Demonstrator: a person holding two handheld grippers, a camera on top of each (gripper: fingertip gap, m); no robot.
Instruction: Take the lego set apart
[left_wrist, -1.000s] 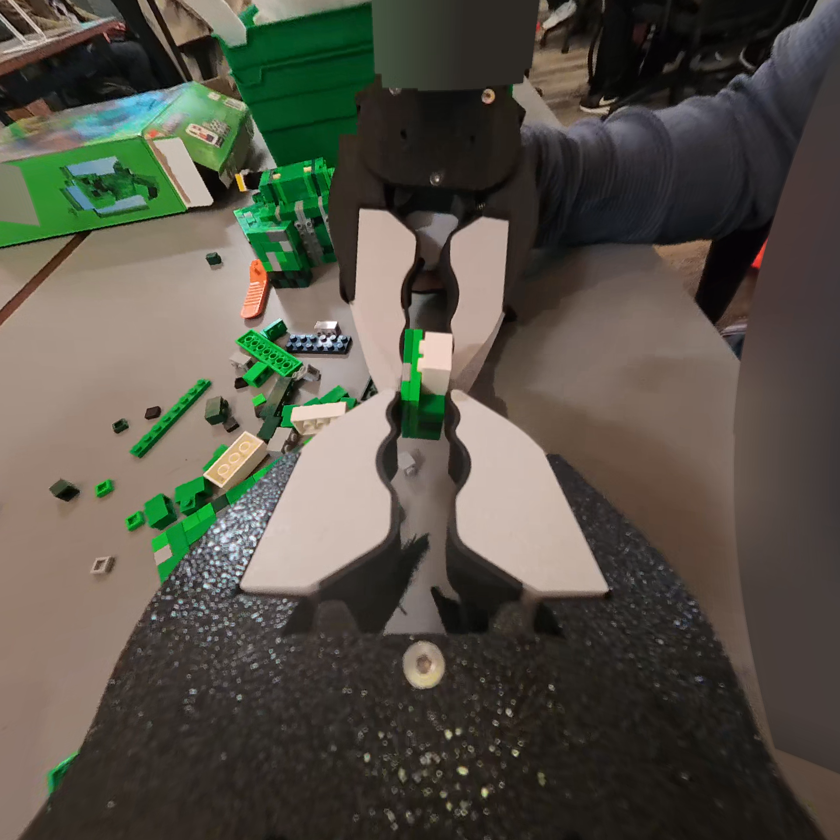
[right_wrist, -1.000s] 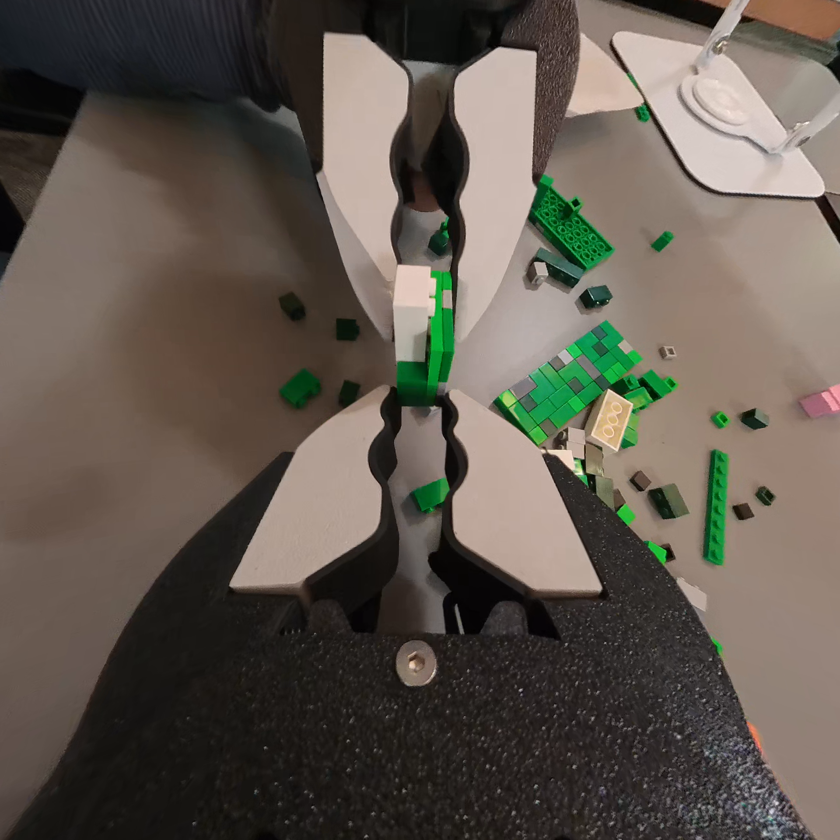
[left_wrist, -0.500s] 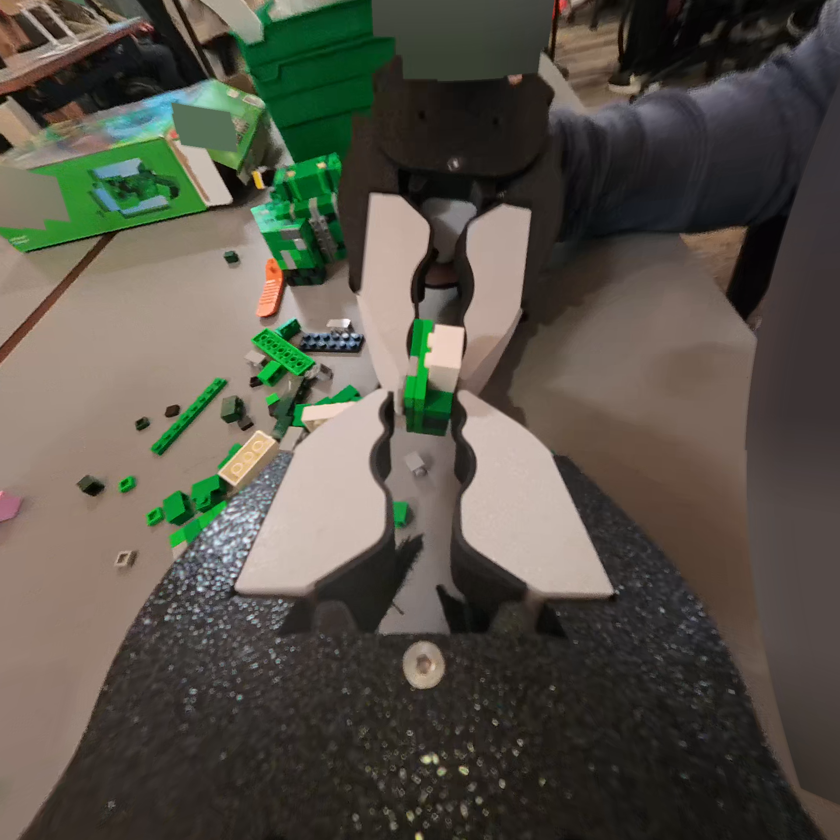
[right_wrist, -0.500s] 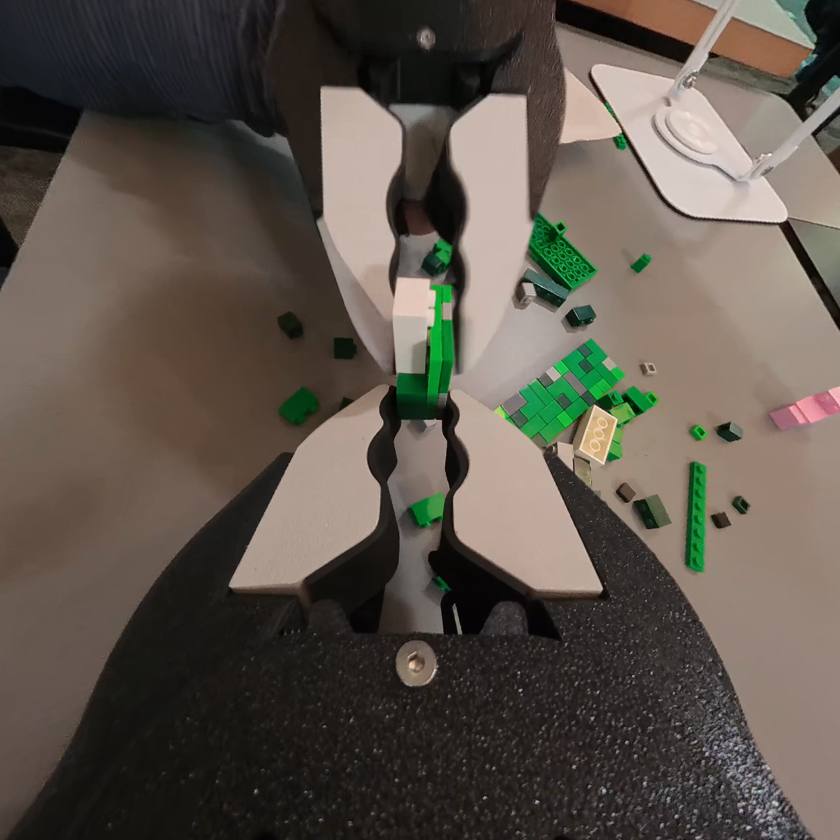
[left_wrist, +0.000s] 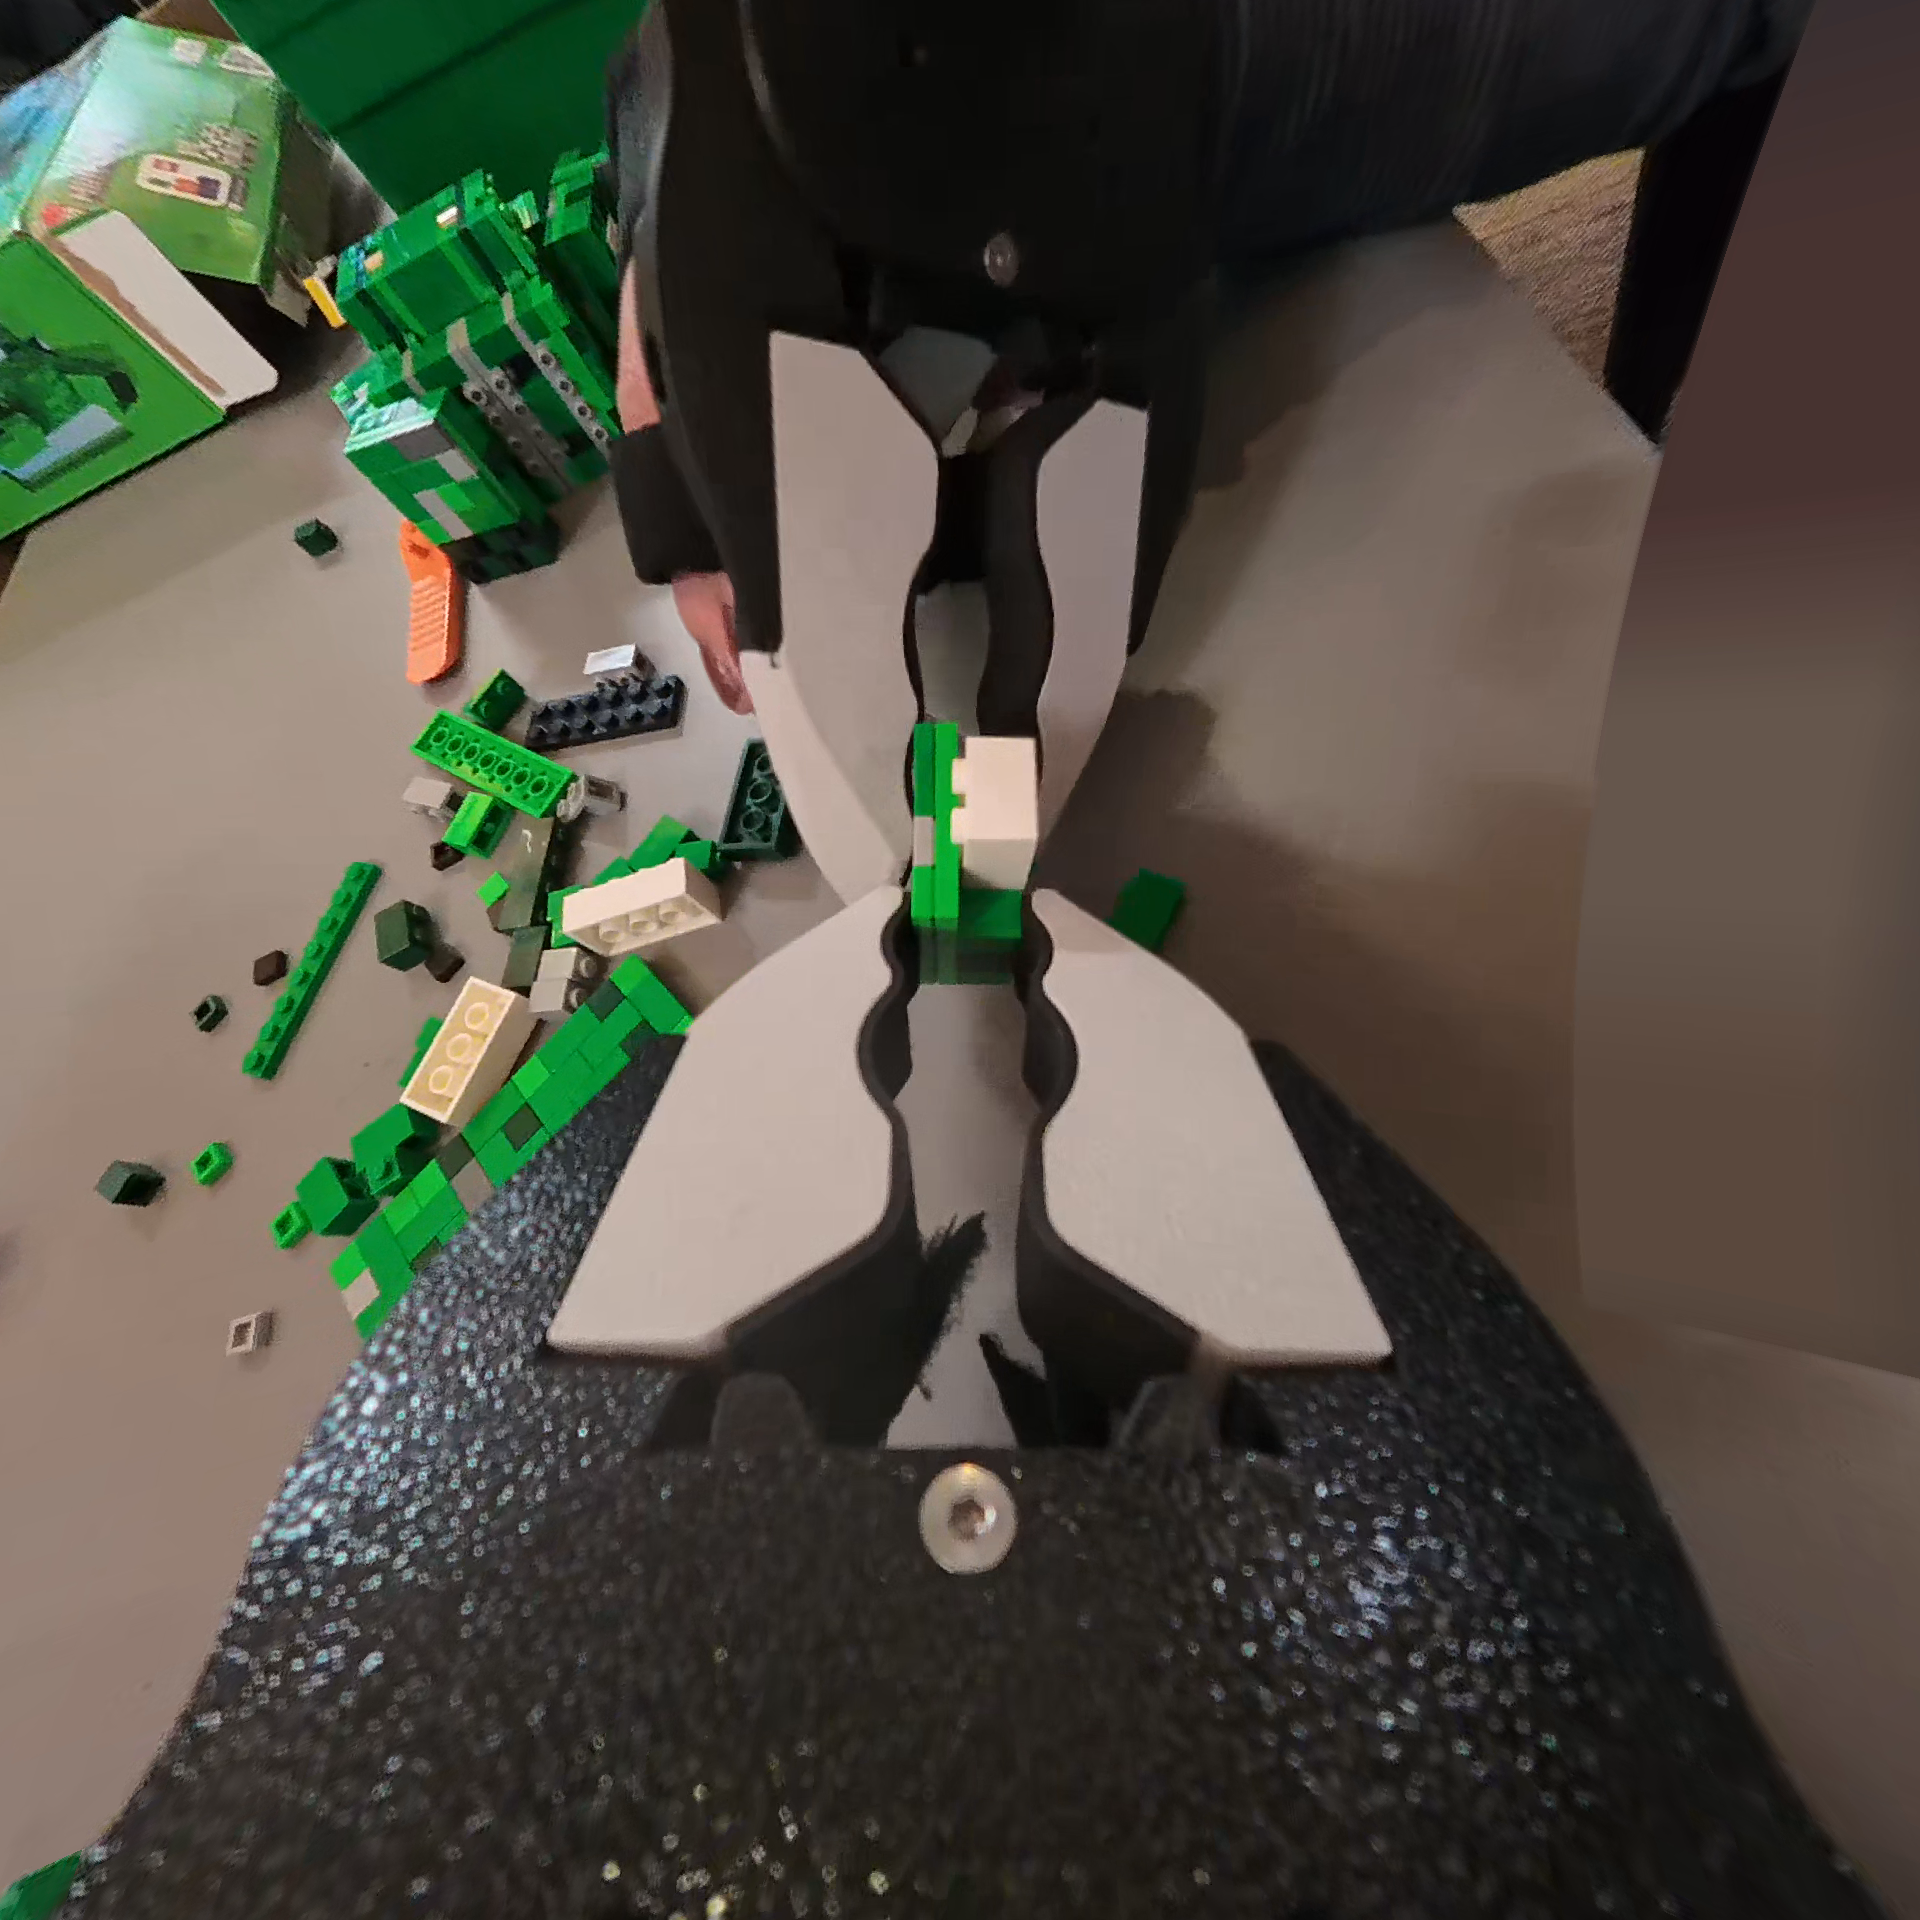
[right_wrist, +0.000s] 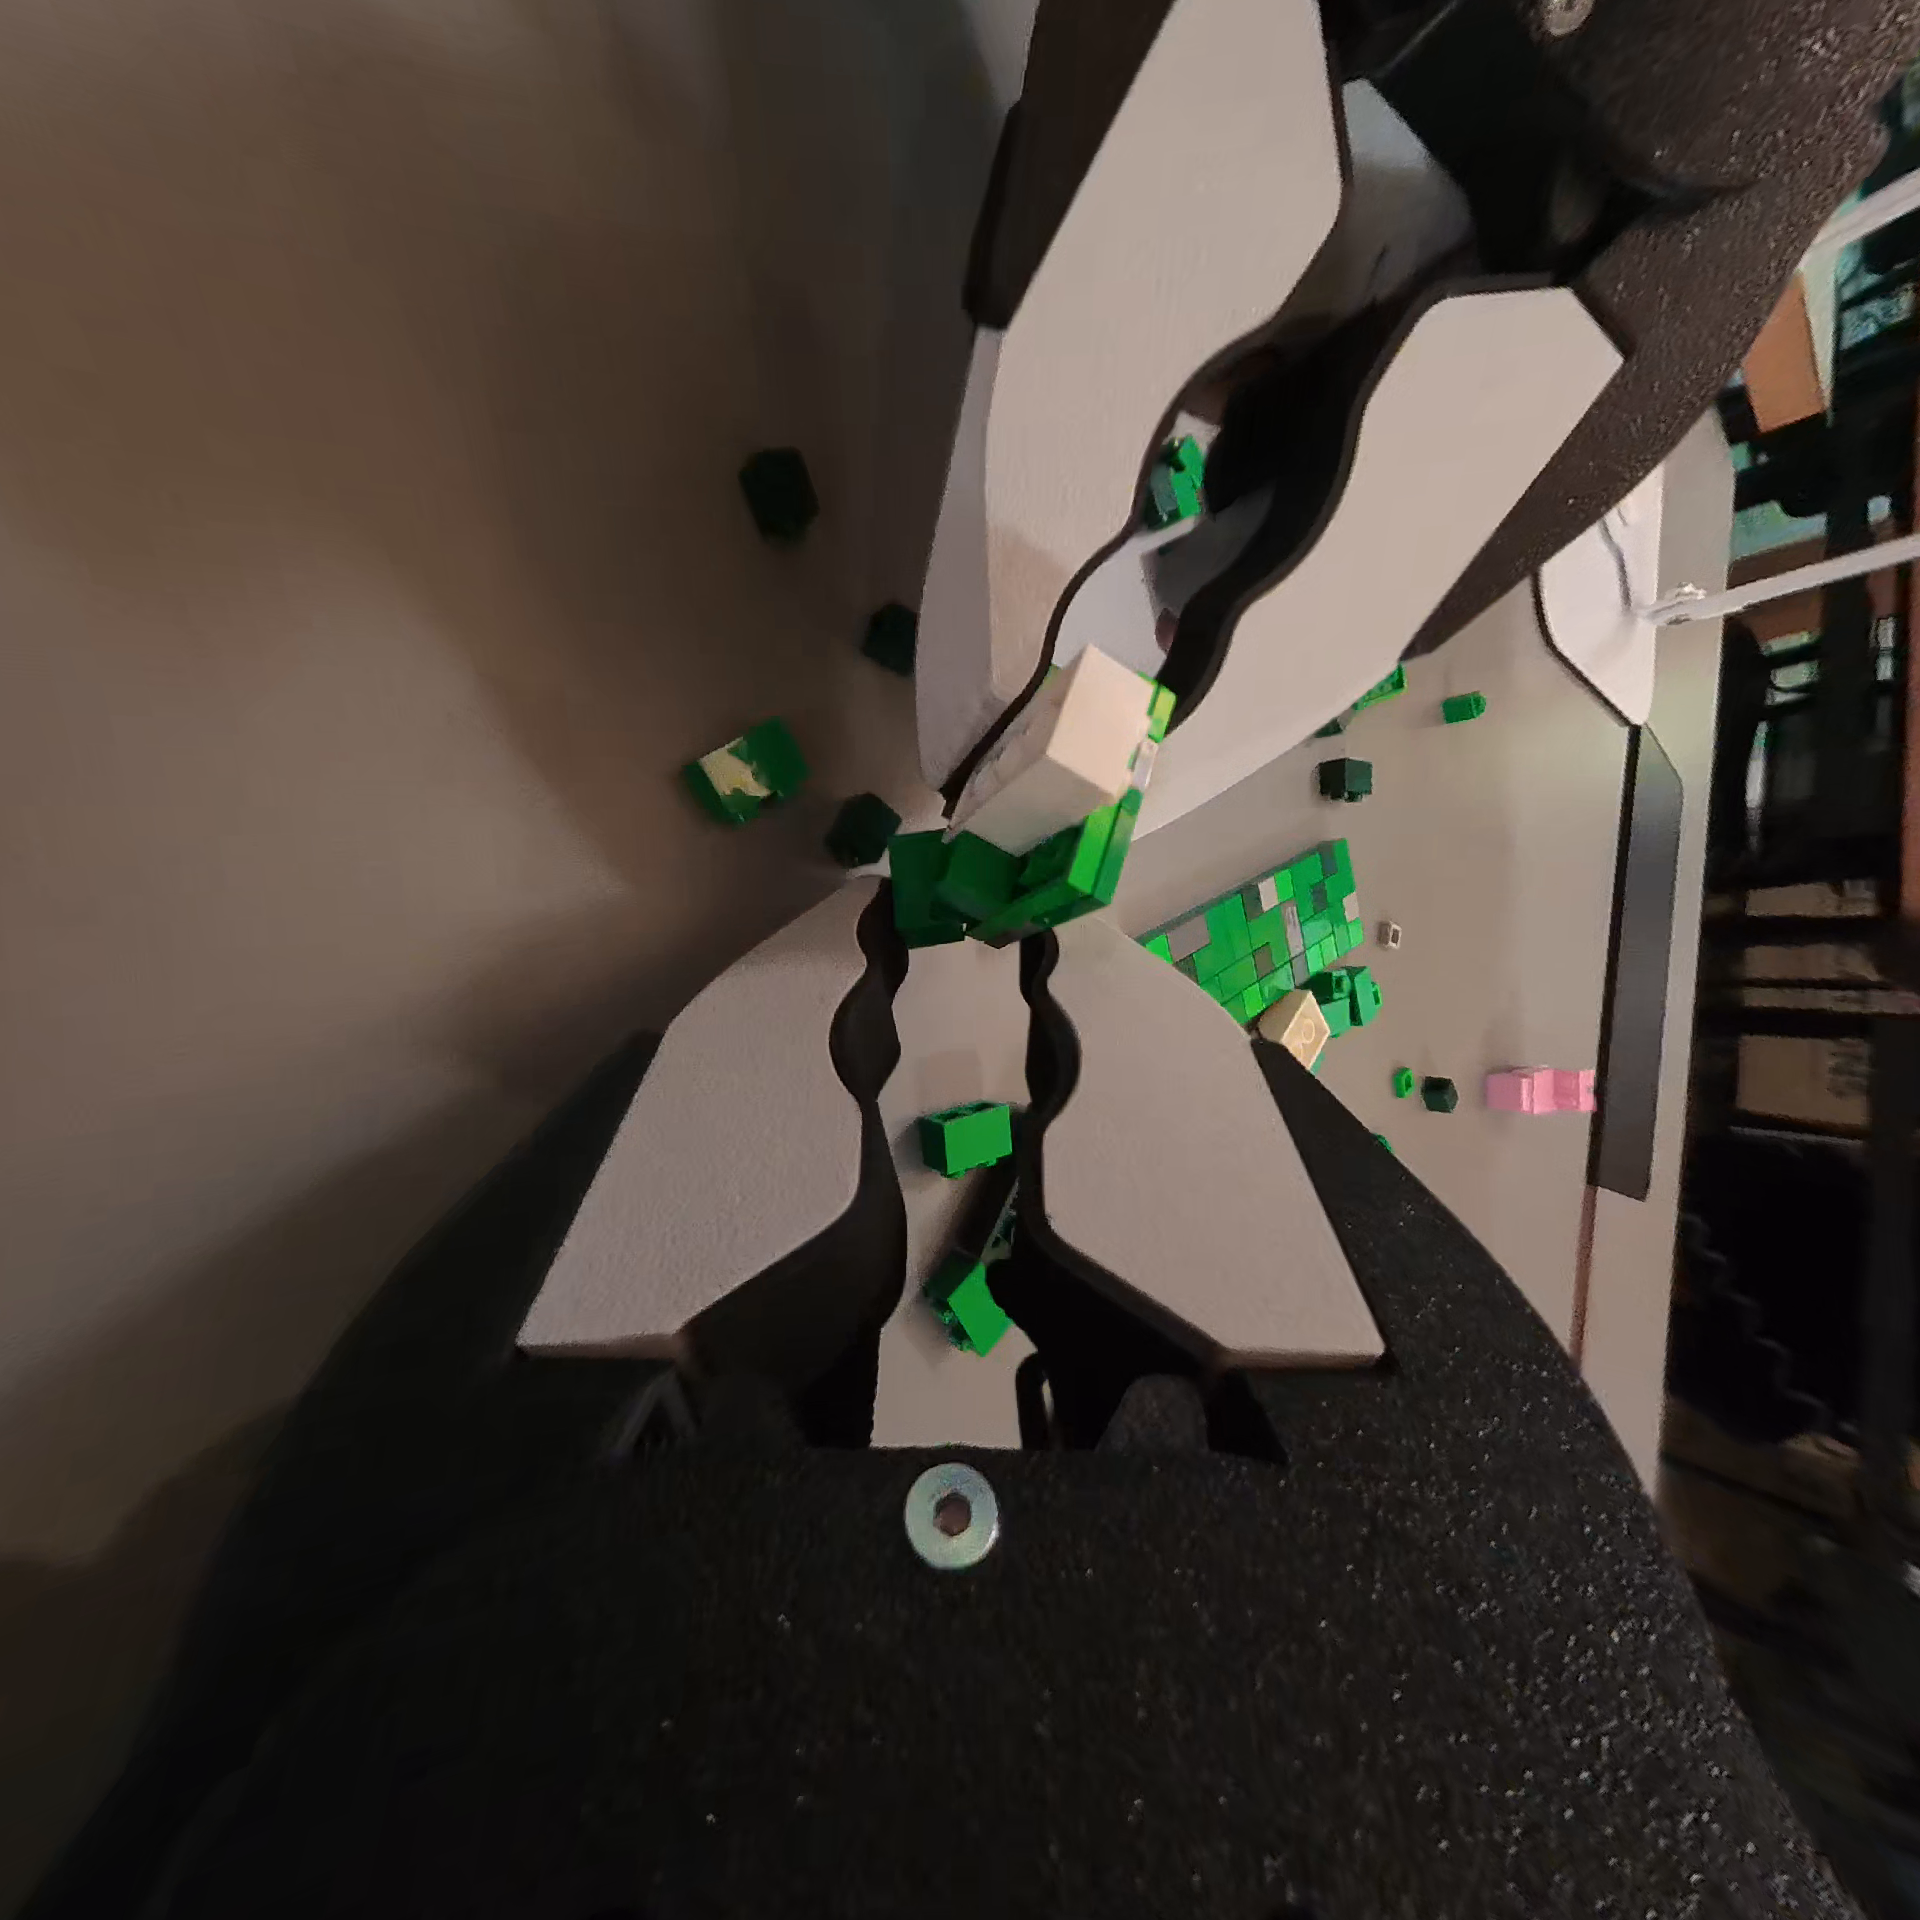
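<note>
At frame centre the left hand-held gripper (left_wrist: 966, 925) pinches the lower green end of a small green-and-white brick cluster (left_wrist: 971, 831); the right hand-held gripper (left_wrist: 961, 769), reaching down from the top, clamps its upper end. Loose bricks (left_wrist: 520, 935) litter the grey worktop (left_wrist: 156, 779) at left, below a green built model (left_wrist: 468, 364) and an orange brick separator (left_wrist: 431, 613).

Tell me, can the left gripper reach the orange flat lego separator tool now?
Probably not yet: the left gripper is shut on the small green and white brick cluster, shared with the right gripper. The orange separator tool lies uncovered beside the tall green build.
</note>
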